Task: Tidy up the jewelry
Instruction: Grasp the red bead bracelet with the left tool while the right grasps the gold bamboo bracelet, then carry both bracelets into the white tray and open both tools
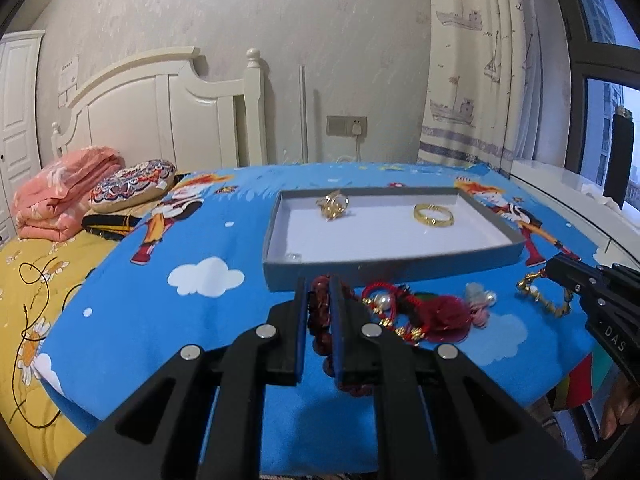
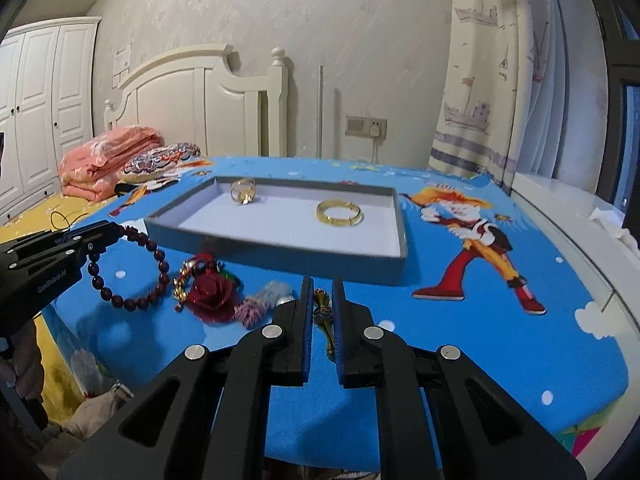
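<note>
My left gripper (image 1: 320, 285) is shut on a dark red bead bracelet (image 1: 320, 312); in the right wrist view the bead bracelet (image 2: 136, 276) hangs from the left gripper (image 2: 114, 232) just above the cloth. A gold chain bracelet (image 2: 325, 314) is pinched in my right gripper (image 2: 322, 282), which is shut on it; the left wrist view shows the right gripper (image 1: 554, 270) with that gold chain (image 1: 538, 294) dangling from it. Beyond both lies a grey tray (image 1: 384, 268) (image 2: 280, 254) holding a gold bangle (image 1: 433, 215) (image 2: 339, 212) and a gold ornament (image 1: 332, 205) (image 2: 243, 191).
Loose on the blue cartoon cloth (image 2: 460, 340) lie a red rose piece (image 2: 210, 294), a red cord with a pearl (image 1: 378, 300) and a pink hair tie (image 2: 250, 312). A bed with a folded pink blanket (image 2: 108, 152) is to the left, a white windowsill (image 2: 560, 200) to the right.
</note>
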The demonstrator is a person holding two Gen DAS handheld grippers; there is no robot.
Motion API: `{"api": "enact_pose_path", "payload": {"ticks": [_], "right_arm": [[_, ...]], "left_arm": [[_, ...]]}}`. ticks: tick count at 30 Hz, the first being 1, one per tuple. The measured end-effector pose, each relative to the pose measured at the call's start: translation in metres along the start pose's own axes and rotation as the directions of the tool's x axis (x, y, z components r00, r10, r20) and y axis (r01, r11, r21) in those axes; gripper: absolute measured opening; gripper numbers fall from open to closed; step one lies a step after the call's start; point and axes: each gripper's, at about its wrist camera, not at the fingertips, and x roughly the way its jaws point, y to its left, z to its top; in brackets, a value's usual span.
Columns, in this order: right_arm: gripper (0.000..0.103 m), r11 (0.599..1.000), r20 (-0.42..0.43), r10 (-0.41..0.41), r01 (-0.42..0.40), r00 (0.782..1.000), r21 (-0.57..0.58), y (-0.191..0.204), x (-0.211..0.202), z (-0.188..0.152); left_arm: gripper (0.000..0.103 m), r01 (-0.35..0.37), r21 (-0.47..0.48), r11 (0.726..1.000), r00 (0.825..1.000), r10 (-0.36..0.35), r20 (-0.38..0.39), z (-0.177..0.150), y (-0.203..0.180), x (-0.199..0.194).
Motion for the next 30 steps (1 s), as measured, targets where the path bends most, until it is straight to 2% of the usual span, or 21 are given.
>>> {"api": "enact_pose_path", "payload": {"ticks": [20,30], "right_arm": [[0.009,0.999,0.05,-0.006,0.008,0.999,-0.05,0.011,-0.01,0.026],[0.009,0.996,0.075,-0.01,0.016,0.997,-0.083,0.013,0.002,0.048]], "left_arm": [[0.01,0.005,0.001,1.0,1.0,-0.005,0.018,0.014,-0.001,-0.009],[0.01,-0.008,0.0,1.0,0.999,0.008,0.043,0.039,-0.002,0.001]]}}
